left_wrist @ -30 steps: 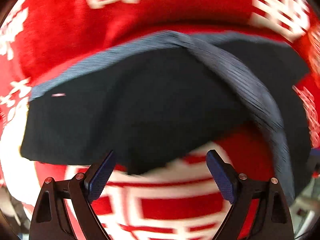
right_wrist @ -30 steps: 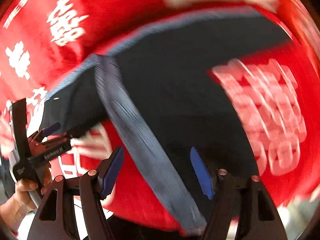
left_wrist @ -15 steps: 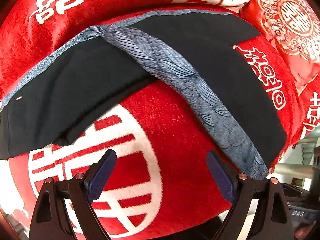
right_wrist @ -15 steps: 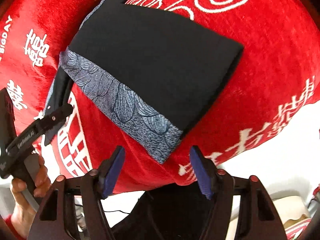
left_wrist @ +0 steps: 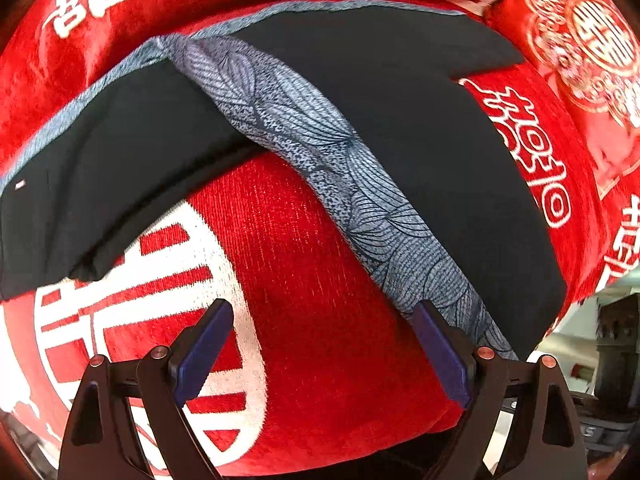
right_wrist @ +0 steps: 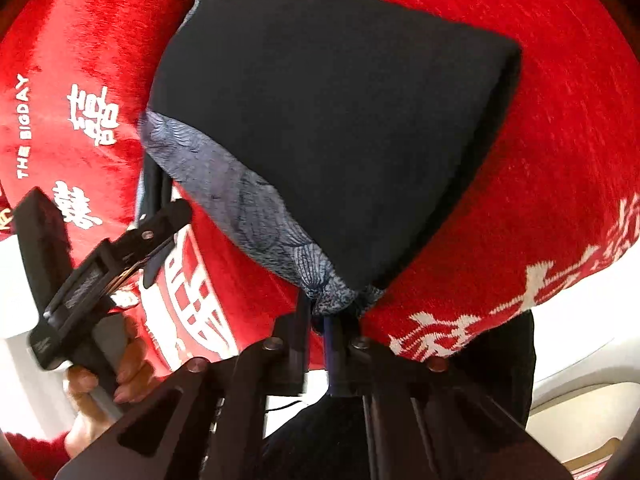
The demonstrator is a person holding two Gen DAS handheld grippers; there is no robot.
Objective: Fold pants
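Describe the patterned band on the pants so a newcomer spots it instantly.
On the red blanket lie black pants. The band runs diagonally along one edge: grey-blue with fine leaf-like lines, unlike the plain black cloth. The right gripper pinches its corner.

- The pants (left_wrist: 420,152) are black with a grey-blue band (left_wrist: 320,152) printed in fine leaf-like lines.
- They lie partly folded in a V: one black panel reaches to the near left, the other to the near right, and the band runs diagonally between them.
- In the right wrist view the pants' (right_wrist: 332,120) near corner is bunched and lifted.
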